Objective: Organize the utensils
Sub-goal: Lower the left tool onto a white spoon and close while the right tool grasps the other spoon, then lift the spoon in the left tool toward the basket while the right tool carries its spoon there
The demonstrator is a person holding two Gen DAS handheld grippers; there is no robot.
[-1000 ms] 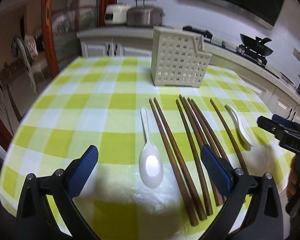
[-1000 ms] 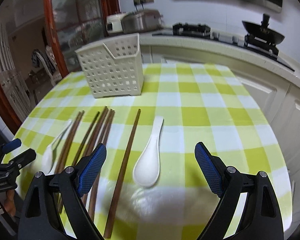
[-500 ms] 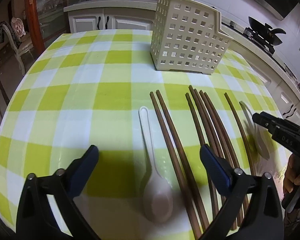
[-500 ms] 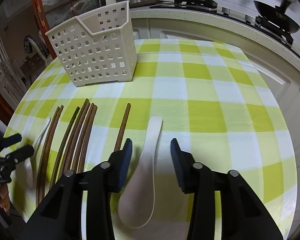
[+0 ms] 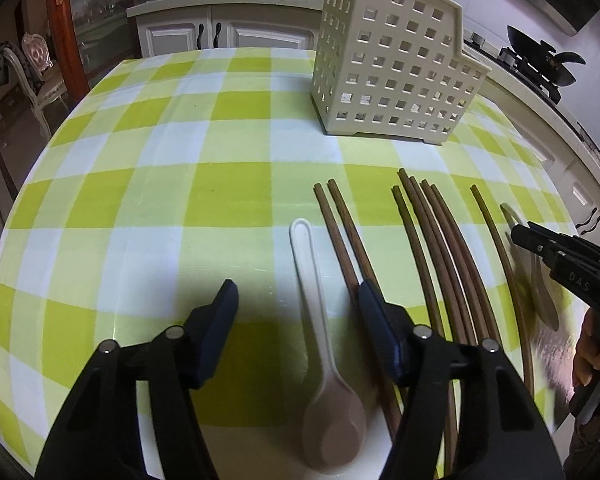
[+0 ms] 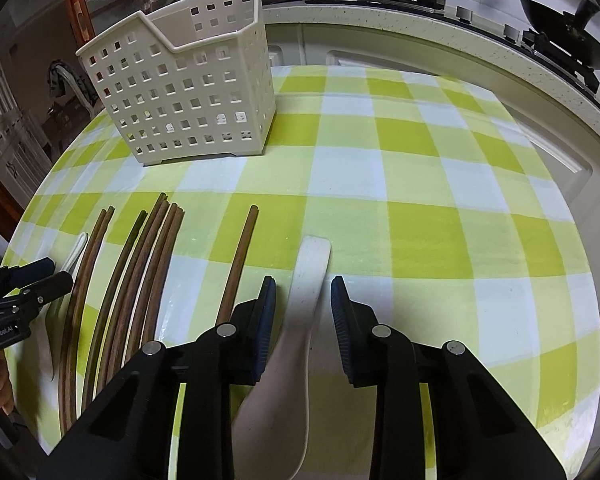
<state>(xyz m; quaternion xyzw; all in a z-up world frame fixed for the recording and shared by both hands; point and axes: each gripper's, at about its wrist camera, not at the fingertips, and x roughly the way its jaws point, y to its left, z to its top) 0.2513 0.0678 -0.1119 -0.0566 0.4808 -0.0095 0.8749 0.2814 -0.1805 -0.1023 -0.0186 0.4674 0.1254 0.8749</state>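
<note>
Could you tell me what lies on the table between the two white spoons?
In the left wrist view, only brown chopsticks lie between the near white spoon and the far spoon by the right gripper.

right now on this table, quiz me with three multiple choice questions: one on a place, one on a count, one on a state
1. Where is the basket?
A. past the chopsticks' far tips
B. on the counter
C. on top of a spoon

2. How many white spoons are there?
A. one
B. two
C. four

3. How are the chopsticks?
A. standing in the basket
B. lying flat on the tablecloth
C. stacked crosswise

Answers:
1 A: the basket stands on the tablecloth beyond the chopsticks.
2 B: one spoon lies on each side of them.
3 B: all lie roughly side by side.
</note>
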